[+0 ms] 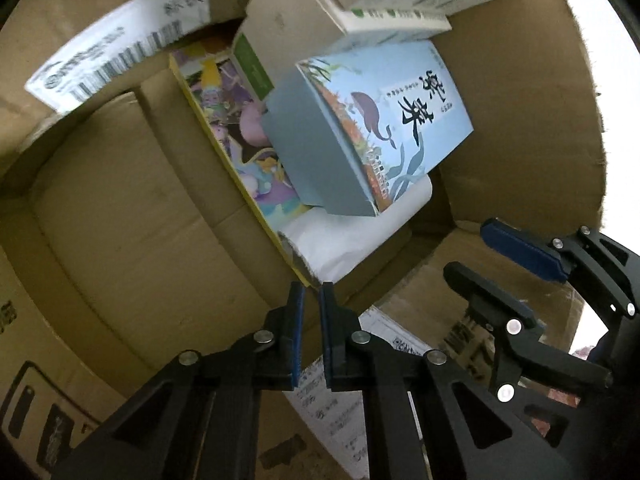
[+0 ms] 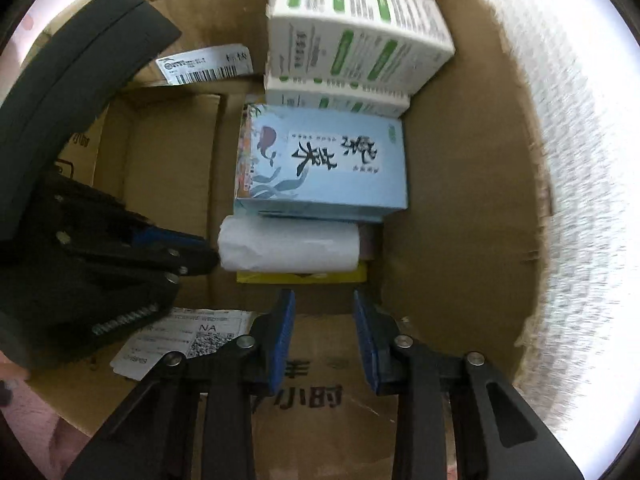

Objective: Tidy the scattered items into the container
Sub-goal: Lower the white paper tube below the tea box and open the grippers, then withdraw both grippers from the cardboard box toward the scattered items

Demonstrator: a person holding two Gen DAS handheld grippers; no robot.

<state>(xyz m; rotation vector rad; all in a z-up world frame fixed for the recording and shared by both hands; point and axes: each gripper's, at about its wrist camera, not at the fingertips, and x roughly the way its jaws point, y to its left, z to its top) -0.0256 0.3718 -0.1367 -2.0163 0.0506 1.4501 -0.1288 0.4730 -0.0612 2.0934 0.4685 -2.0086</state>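
Observation:
A cardboard box (image 1: pixel 120 200) (image 2: pixel 460 200) holds the items. Inside lie a light blue whale box (image 1: pixel 380 120) (image 2: pixel 324 160), a white roll (image 1: pixel 348 236) (image 2: pixel 288 244), a yellow-edged cartoon picture book (image 1: pixel 236 140) (image 2: pixel 300 278) underneath, and two white-and-green boxes (image 1: pixel 392 12) (image 2: pixel 352 36) stacked at the far end. My left gripper (image 1: pixel 311 300) hovers over the box's near rim, jaws nearly closed with a thin gap, empty. My right gripper (image 2: pixel 324 308) is open and empty just short of the roll; it also shows in the left wrist view (image 1: pixel 472 248).
Shipping labels sit on the box flaps (image 1: pixel 120 52) (image 2: pixel 204 64) and near wall (image 2: pixel 180 336). The left half of the box floor (image 2: pixel 168 160) is bare cardboard. The left gripper's body (image 2: pixel 80 240) fills the left of the right wrist view.

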